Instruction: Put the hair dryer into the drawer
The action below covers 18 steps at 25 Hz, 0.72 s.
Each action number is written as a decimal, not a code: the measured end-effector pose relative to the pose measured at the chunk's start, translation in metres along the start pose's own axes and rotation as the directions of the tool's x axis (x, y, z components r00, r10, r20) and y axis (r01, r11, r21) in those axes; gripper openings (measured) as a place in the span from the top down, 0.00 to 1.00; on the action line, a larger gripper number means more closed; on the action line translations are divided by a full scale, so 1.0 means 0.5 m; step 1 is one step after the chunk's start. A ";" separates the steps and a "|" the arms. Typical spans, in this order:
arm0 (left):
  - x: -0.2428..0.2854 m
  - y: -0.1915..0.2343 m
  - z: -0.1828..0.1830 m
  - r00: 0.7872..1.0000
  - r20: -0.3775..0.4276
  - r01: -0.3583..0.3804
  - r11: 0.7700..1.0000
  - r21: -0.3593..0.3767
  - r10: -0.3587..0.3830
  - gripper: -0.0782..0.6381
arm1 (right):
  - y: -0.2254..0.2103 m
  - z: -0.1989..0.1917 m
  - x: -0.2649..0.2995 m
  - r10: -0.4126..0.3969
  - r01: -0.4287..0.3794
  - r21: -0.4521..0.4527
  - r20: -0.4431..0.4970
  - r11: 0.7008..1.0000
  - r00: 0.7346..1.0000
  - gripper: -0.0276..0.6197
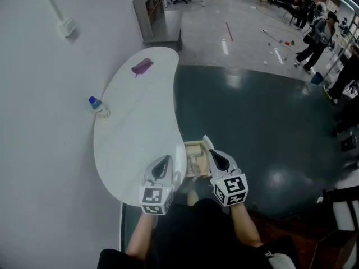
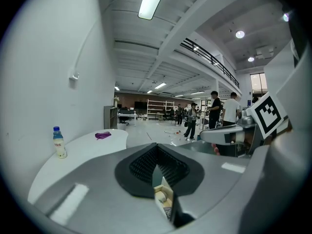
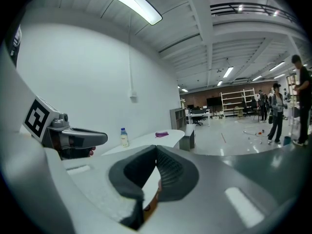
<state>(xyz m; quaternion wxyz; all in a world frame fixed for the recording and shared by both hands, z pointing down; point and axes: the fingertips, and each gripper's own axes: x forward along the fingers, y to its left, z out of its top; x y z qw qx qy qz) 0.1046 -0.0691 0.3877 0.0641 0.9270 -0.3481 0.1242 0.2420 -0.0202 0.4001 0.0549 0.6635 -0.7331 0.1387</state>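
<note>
A wooden drawer (image 1: 194, 145) stands pulled out from the right edge of the white table (image 1: 134, 128), just in front of me. A pale object with what looks like a cord (image 1: 193, 164) lies inside it; I cannot tell for sure that it is the hair dryer. My left gripper (image 1: 165, 161) hovers over the table's near edge, left of the drawer, shut and holding nothing. My right gripper (image 1: 208, 145) is at the drawer's right side, also shut and holding nothing. In the left gripper view the drawer (image 2: 163, 195) shows below the closed pads (image 2: 146, 165).
A small water bottle (image 1: 98, 106) stands at the table's left edge by the wall. A purple item (image 1: 142, 66) lies at the far end. A grey cabinet (image 1: 157, 15) stands beyond the table. People stand far off on the dark floor to the right (image 1: 314, 38).
</note>
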 end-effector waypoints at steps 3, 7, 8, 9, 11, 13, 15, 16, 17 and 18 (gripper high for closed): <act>-0.001 -0.003 -0.002 1.000 -0.001 0.000 1.000 -0.001 0.000 0.88 | 0.001 -0.003 -0.002 0.002 -0.002 0.001 0.000 1.000 1.000 0.95; -0.001 -0.004 -0.005 1.000 -0.001 0.001 1.000 -0.001 -0.001 0.88 | 0.003 -0.007 -0.003 0.004 -0.004 0.004 -0.001 1.000 1.000 0.95; -0.001 -0.005 -0.004 1.000 0.000 0.002 1.000 -0.001 -0.002 0.88 | 0.003 -0.007 -0.004 0.005 -0.005 0.004 -0.002 1.000 1.000 0.95; -0.001 -0.007 -0.004 1.000 0.001 0.002 1.000 -0.002 -0.002 0.88 | 0.002 -0.008 -0.004 0.005 -0.005 0.003 -0.002 1.000 1.000 0.95; -0.002 -0.007 -0.003 1.000 0.001 0.001 1.000 -0.003 -0.001 0.88 | 0.003 -0.008 -0.005 0.007 -0.007 0.004 -0.003 1.000 1.000 0.95; -0.003 -0.007 -0.003 1.000 -0.002 -0.001 1.000 -0.004 0.001 0.88 | 0.003 -0.008 -0.006 0.009 -0.009 0.007 -0.004 1.000 1.000 0.95; -0.004 -0.008 -0.002 1.000 -0.003 -0.002 1.000 -0.005 0.002 0.88 | 0.004 -0.007 -0.008 0.010 -0.010 0.009 -0.006 1.000 1.000 0.95; -0.004 -0.008 -0.002 1.000 -0.003 -0.002 1.000 -0.005 0.002 0.88 | 0.004 -0.008 -0.008 0.010 -0.010 0.010 -0.006 1.000 1.000 0.95; -0.005 -0.009 -0.002 1.000 -0.003 -0.002 1.000 -0.005 0.002 0.88 | 0.003 -0.008 -0.009 0.010 -0.010 0.011 -0.007 1.000 1.000 0.95; -0.005 -0.009 -0.003 1.000 -0.003 -0.002 1.000 -0.005 0.002 0.88 | 0.003 -0.009 -0.009 0.010 -0.010 0.011 -0.007 1.000 1.000 0.95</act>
